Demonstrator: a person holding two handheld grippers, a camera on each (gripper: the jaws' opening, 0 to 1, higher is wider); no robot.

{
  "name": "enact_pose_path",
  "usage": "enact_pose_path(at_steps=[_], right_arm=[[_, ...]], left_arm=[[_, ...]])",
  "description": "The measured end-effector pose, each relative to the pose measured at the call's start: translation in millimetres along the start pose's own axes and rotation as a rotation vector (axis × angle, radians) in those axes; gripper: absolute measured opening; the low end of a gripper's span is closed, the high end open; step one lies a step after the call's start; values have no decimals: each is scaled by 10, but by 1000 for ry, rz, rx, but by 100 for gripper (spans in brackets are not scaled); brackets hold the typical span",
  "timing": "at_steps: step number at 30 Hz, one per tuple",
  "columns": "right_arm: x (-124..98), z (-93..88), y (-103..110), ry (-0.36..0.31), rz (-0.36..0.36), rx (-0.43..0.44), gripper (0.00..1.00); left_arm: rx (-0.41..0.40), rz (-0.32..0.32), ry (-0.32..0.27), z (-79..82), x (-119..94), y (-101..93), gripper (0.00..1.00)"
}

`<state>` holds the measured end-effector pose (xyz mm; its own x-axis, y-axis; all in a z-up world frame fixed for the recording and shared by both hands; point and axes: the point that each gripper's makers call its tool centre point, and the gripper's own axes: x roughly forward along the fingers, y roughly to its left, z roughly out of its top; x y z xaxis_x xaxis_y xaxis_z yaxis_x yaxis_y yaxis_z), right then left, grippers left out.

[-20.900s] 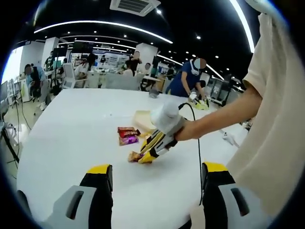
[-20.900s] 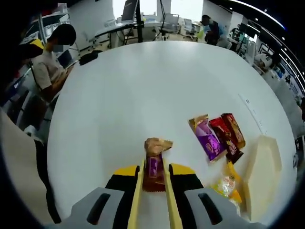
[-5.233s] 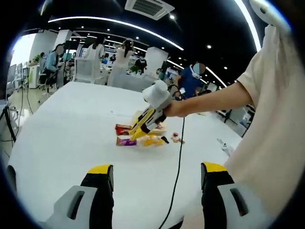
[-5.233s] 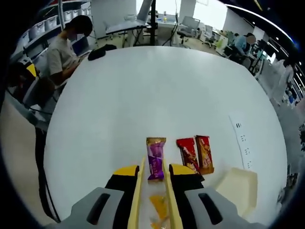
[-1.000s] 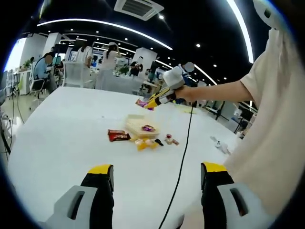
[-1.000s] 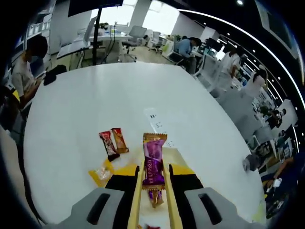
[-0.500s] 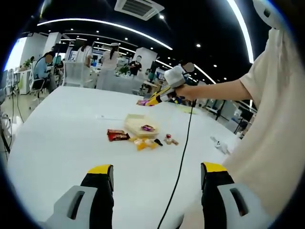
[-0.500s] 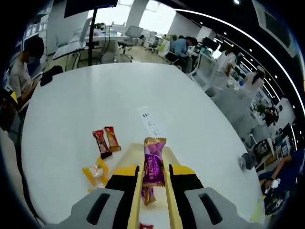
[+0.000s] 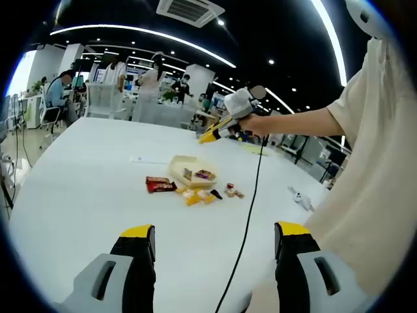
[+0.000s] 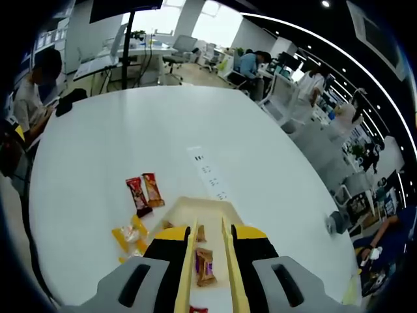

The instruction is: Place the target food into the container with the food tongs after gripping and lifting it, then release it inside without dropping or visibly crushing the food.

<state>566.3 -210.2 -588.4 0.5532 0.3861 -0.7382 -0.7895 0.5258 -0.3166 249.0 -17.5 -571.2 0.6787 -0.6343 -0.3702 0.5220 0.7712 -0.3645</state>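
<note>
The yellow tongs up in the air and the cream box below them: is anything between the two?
No, just open air. In the left gripper view the tongs hang above the box, which holds snack packets.

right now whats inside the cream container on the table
The container holds wrapped snacks: a purple-wrapped bar seen between the right gripper's tong blades, and a brown one beyond it. The tongs and jaws cover much of the floor, so anything else inside is hidden.
</note>
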Motion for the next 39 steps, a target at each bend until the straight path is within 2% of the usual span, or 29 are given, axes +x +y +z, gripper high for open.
enact_pose_path(at_steps=[9,12,13,22,32,39], right_arm=[[27,21,75,-11,18,5,25],[67,67,147,-31,39,10,25],[83,125,220,-56,64,21,25],[202,230,459,-72,109,16,25],[368,290,745,-60,185,-36,25],[483,298,925,-45,228,-67,25]], left_arm=[[-6,4,-1,-7,9,11,74],[-6,3,-3,7,19,9,74],[-5,4,-3,8,21,10,74],[-19,16,1,-27,4,23,74],[-25,34,-4,-5,0,75,74],[-38,44,2,-54,-7,95,74]])
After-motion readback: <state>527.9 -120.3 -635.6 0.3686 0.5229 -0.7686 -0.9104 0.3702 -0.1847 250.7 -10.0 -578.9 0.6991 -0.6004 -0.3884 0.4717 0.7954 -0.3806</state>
